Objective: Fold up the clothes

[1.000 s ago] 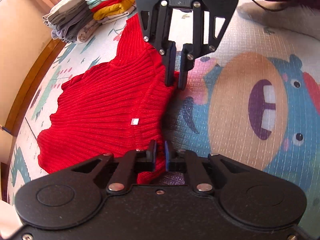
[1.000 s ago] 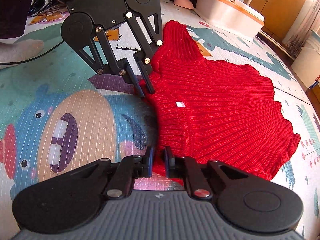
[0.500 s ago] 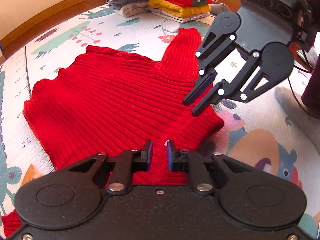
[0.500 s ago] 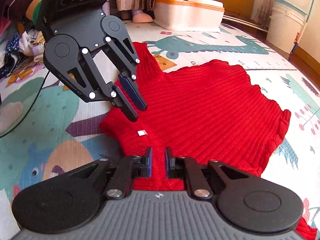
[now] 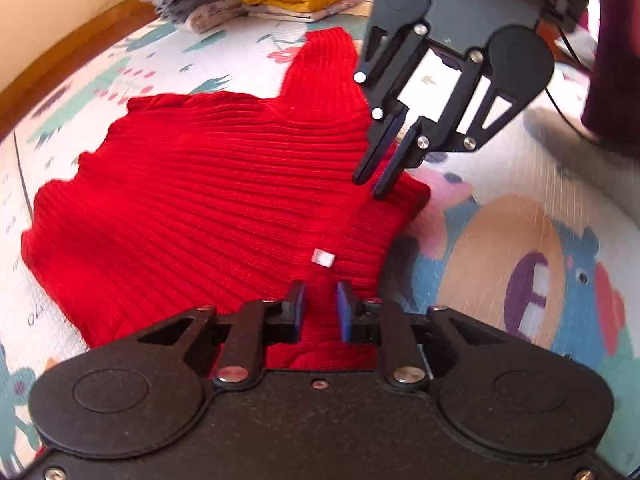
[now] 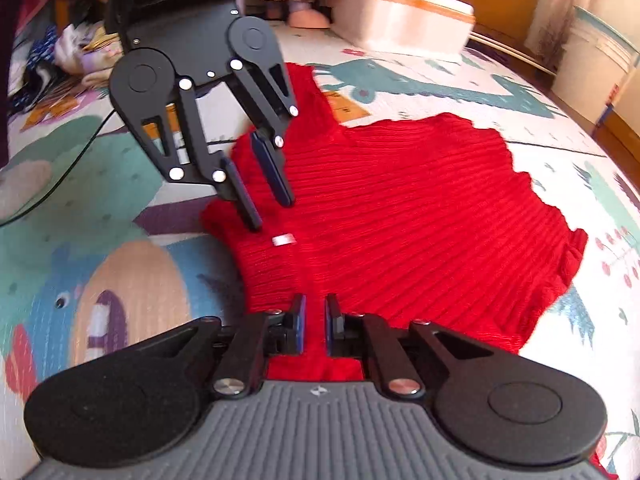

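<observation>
Your red sweater (image 5: 208, 200) lies spread on the mat (image 5: 520, 240). Both the left gripper (image 5: 321, 312) and the right gripper (image 6: 315, 320) hover above its neck end, jaws slightly apart, empty; folding seems underway, so choose a hem to pinch.

Digits run along the play mat (image 5: 24, 300)'s left edge, too blurred to read. The white tag (image 5: 323, 258) on the red sweater (image 5: 200, 200) shows no legible print.
</observation>
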Available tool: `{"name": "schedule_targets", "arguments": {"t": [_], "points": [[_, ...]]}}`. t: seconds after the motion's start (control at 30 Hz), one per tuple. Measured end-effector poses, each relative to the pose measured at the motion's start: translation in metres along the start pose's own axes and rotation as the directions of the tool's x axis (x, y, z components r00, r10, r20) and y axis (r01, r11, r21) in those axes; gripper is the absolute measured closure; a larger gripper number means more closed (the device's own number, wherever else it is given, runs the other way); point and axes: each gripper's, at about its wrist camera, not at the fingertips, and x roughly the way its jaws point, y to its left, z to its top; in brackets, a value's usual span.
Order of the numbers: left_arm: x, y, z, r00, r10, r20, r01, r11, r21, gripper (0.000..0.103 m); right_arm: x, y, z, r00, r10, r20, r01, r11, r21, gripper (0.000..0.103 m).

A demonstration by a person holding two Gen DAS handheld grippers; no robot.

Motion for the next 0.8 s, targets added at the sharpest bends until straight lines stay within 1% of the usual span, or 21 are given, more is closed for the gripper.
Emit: {"name": "schedule_targets", "arguments": {"t": [0.03, 0.1, 0.13, 0.2, 0.23, 0.27, 0.3, 0.33, 0.37, 0.4, 0.43, 0.47, 0.5, 0.57, 0.63, 0.7, 0.73, 0.77, 0.8], "points": [[-0.001, 0.016, 0.005, 0.999, 0.032, 0.013, -0.031, 0.997, -0.067, 0.070, 0.002, -0.014, 0.004, 1.000, -0.026, 0.009, 0.026, 0.999, 0.029, 0.094], [0.002, 0.048, 0.010, 0.994, 0.103, 0.022, -0.097, 0.977, -0.190, 0.070, 0.009, -0.042, 0.011, 0.996, -0.081, 0.029, 0.078, 0.993, 0.090, 0.093], [0.006, 0.060, 0.012, 0.992, 0.126, 0.022, -0.119, 0.969, -0.216, 0.070, 0.014, -0.057, 0.015, 0.993, -0.109, 0.039, 0.103, 0.987, 0.122, 0.093], [0.018, 0.078, 0.016, 0.988, 0.155, 0.016, -0.148, 0.965, -0.216, 0.070, 0.024, -0.080, 0.016, 0.983, -0.180, 0.048, 0.172, 0.976, 0.136, 0.088], [0.024, 0.087, 0.017, 0.985, 0.169, 0.013, -0.163, 0.963, -0.217, 0.070, 0.030, -0.092, 0.015, 0.978, -0.203, 0.038, 0.195, 0.969, 0.152, 0.087], [0.030, 0.096, 0.019, 0.983, 0.184, 0.010, -0.177, 0.960, -0.217, 0.070, 0.036, -0.105, 0.010, 0.976, -0.219, 0.012, 0.212, 0.959, 0.190, 0.084], [0.037, 0.106, 0.020, 0.980, 0.199, -0.010, -0.197, 0.955, -0.222, 0.070, 0.043, -0.117, 0.005, 0.972, -0.233, -0.014, 0.230, 0.946, 0.227, 0.080], [0.044, 0.116, 0.020, 0.976, 0.215, -0.043, -0.220, 0.948, -0.232, 0.070, 0.049, -0.129, -0.004, 0.971, -0.230, -0.061, 0.238, 0.931, 0.278, 0.080], [0.045, 0.130, 0.020, 0.971, 0.234, -0.056, -0.241, 0.931, -0.276, 0.070, 0.048, -0.138, -0.014, 0.971, -0.228, -0.069, 0.237, 0.912, 0.335, 0.079], [0.041, 0.146, 0.021, 0.965, 0.255, -0.055, -0.258, 0.902, -0.346, 0.071, 0.042, -0.145, -0.024, 0.975, -0.215, -0.050, 0.217, 0.891, 0.400, 0.077], [0.036, 0.163, 0.022, 0.960, 0.276, -0.055, -0.274, 0.868, -0.415, 0.071, 0.041, -0.149, -0.028, 0.975, -0.215, -0.060, 0.220, 0.877, 0.428, 0.076], [0.038, 0.172, 0.025, 0.956, 0.286, -0.063, -0.284, 0.856, -0.431, 0.072, 0.039, -0.148, -0.029, 0.973, -0.221, -0.068, 0.229, 0.874, 0.429, 0.076], [0.043, 0.175, 0.030, 0.955, 0.288, -0.075, -0.292, 0.864, -0.410, 0.072, 0.039, -0.144, -0.026, 0.972, -0.226, -0.071, 0.234, 0.880, 0.412, 0.076], [0.054, 0.181, 0.040, 0.951, 0.292, -0.098, -0.307, 0.878, -0.367, 0.072, 0.039, -0.139, -0.016, 0.975, -0.219, -0.034, 0.216, 0.906, 0.364, 0.076], [0.065, 0.188, 0.050, 0.947, 0.297, -0.122, -0.320, 0.890, -0.323, 0.072, 0.048, -0.138, 0.000, 0.975, -0.221, -0.010, 0.215, 0.938, 0.271, 0.076], [0.075, 0.194, 0.060, 0.942, 0.302, -0.145, -0.332, 0.901, -0.278, 0.072, 0.060, -0.148, 0.012, 0.975, -0.220, -0.004, 0.215, 0.948, 0.236, 0.076], [0.079, 0.203, 0.062, 0.939, 0.303, -0.164, -0.340, 0.892, -0.297, 0.067, 0.066, -0.158, 0.011, 0.977, -0.210, -0.045, 0.214, 0.939, 0.267, 0.075], [0.076, 0.216, 0.061, 0.933, 0.310, -0.182, -0.356, 0.866, -0.351, 0.065, 0.072, -0.167, 0.010, 0.977, -0.198, -0.084, 0.214, 0.930, 0.298, 0.075], [0.069, 0.228, 0.061, 0.926, 0.323, -0.193, -0.375, 0.834, -0.405, 0.071, 0.069, -0.169, 0.010, 0.975, -0.199, -0.100, 0.220, 0.929, 0.299, 0.075]]}}
